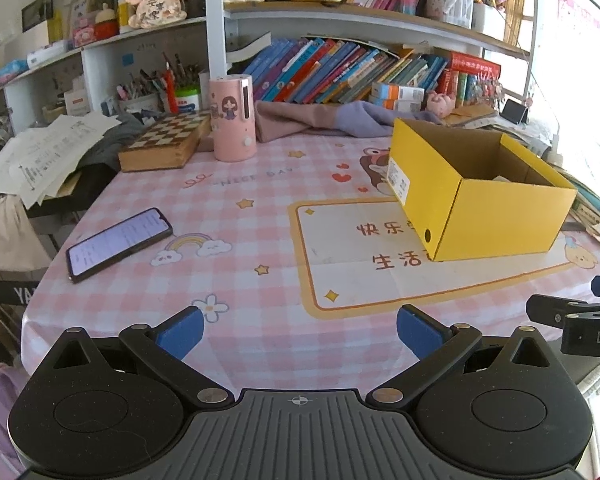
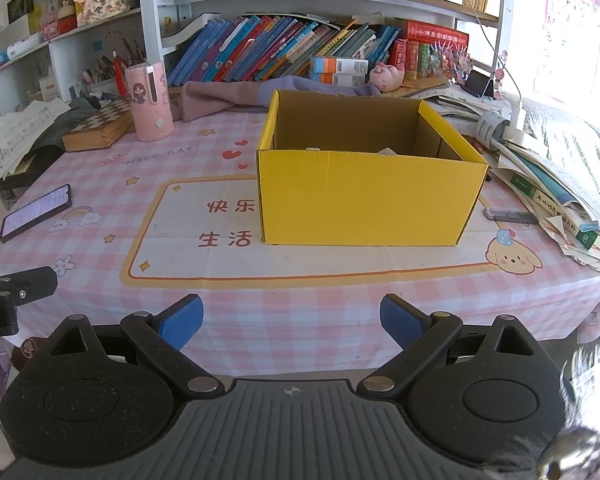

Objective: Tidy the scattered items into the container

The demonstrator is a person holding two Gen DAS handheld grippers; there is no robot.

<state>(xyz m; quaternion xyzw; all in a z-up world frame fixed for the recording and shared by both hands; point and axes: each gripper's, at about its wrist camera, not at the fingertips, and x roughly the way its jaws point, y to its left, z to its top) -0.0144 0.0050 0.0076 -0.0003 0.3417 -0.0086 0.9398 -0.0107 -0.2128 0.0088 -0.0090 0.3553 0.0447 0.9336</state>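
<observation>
1. The yellow box [image 2: 370, 196] is the container, standing open-topped on the right half of the table [image 2: 300, 300], set back from the near edge. It lies straight ahead of the right gripper [image 2: 292, 322], and ahead and to the right of the left gripper [image 1: 300, 332].
2. Both grippers hang just over the near edge, jaws spread wide, nothing between the blue pads. The right one is plainly the nearer to the box.
3. Inside the box, two pale scraps peek above the front wall; what they are I cannot tell.
4. Loose things, counted: one phone [image 1: 118, 244] near the left edge, long axis slanting from near-left to far-right, screen up. One small dark flat object [image 2: 508, 215], perhaps a stick or a case, lies just beside the box on its right, long axis along the near edge.
5. So, one item per side! The phone sits ahead-left of the left gripper, well apart from the box. The dark object sits ahead-right of the right gripper.
6. At the far edge: one pink bottle [image 1: 234, 118], one chessboard case [image 1: 166, 142] touching or just beside it, one heap of cloth [image 1: 312, 118]. Whether these count as scattered items, I cannot say.
7. My call: the phone lies flat, so a pinch across its short width looks likeliest.
</observation>
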